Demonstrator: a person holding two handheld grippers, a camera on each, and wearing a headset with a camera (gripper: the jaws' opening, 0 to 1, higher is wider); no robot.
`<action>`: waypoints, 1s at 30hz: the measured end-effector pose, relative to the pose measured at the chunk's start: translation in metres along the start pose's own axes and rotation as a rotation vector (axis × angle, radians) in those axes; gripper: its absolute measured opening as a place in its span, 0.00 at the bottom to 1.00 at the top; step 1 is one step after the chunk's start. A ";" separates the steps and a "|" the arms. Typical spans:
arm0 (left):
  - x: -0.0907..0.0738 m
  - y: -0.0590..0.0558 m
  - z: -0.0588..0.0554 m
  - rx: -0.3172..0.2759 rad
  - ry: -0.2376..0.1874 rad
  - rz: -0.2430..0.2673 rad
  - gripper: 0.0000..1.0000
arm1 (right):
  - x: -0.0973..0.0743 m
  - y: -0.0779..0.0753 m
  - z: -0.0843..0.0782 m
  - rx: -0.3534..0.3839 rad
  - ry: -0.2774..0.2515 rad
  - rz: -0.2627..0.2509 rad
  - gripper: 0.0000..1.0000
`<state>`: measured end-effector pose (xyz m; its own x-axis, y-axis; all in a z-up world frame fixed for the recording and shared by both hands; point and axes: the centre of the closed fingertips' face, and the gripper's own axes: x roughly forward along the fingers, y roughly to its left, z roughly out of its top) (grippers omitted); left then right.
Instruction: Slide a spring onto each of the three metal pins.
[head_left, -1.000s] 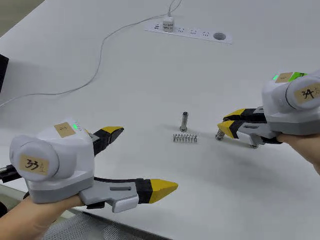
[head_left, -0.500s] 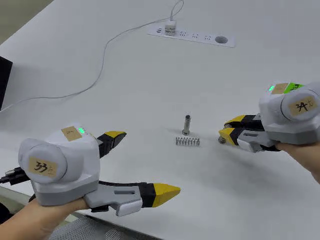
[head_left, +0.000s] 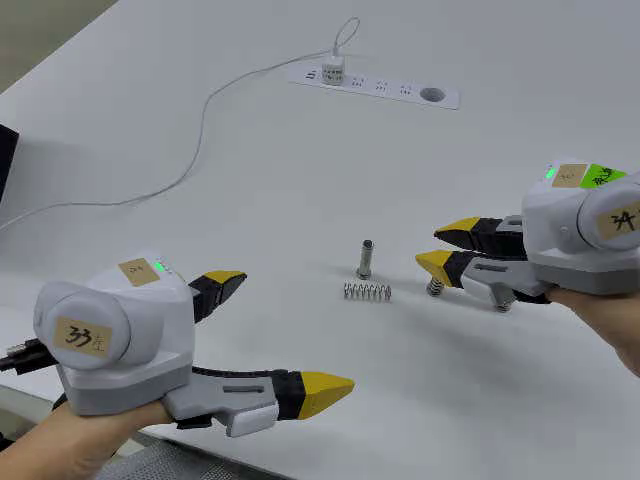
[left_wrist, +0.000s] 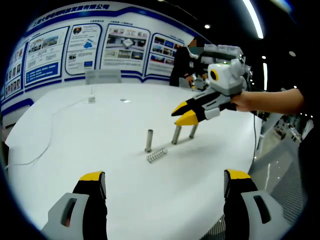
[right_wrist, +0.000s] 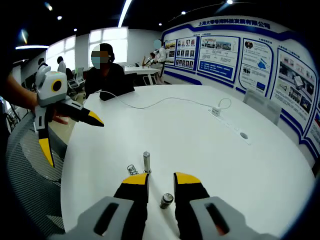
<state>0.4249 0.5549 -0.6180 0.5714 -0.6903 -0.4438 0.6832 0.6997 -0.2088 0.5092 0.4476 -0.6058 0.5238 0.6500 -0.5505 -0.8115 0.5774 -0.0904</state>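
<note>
head view shows the left hand-held gripper (head_left: 278, 332) low at the near edge of the white surface (head_left: 300, 180), jaws spread wide and holding nothing. it looks parked clear of the work. the right hand-held gripper (head_left: 447, 246) hovers just above a pin with a spring on it (head_left: 435, 287). its jaws are a narrow gap apart and grip nothing, which suggests that pin is finished. in the left gripper view a second sprung pin (left_wrist: 193, 131) seems to stand just beside the first. the bare pin (head_left: 366, 257) stands upright near the middle, and the loose spring (head_left: 367, 291) lies on its side just beside the pin's foot, handy for the last pairing. by my judgement two pins are done and one is left; the spring has yet to be picked up and lined up over the bare pin's top.
</note>
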 end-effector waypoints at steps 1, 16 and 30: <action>0.000 0.000 0.000 0.000 0.000 0.000 1.00 | 0.000 0.002 0.001 -0.007 0.002 0.003 0.20; -0.001 0.004 0.003 -0.009 -0.017 0.006 1.00 | 0.028 0.046 -0.007 -0.197 0.121 0.178 0.18; 0.000 0.002 0.003 -0.004 -0.015 0.000 1.00 | 0.056 0.052 -0.033 -0.304 0.264 0.240 0.17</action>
<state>0.4275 0.5561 -0.6162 0.5781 -0.6934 -0.4302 0.6815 0.7002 -0.2128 0.4884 0.4978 -0.6689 0.2604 0.5769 -0.7742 -0.9613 0.2297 -0.1521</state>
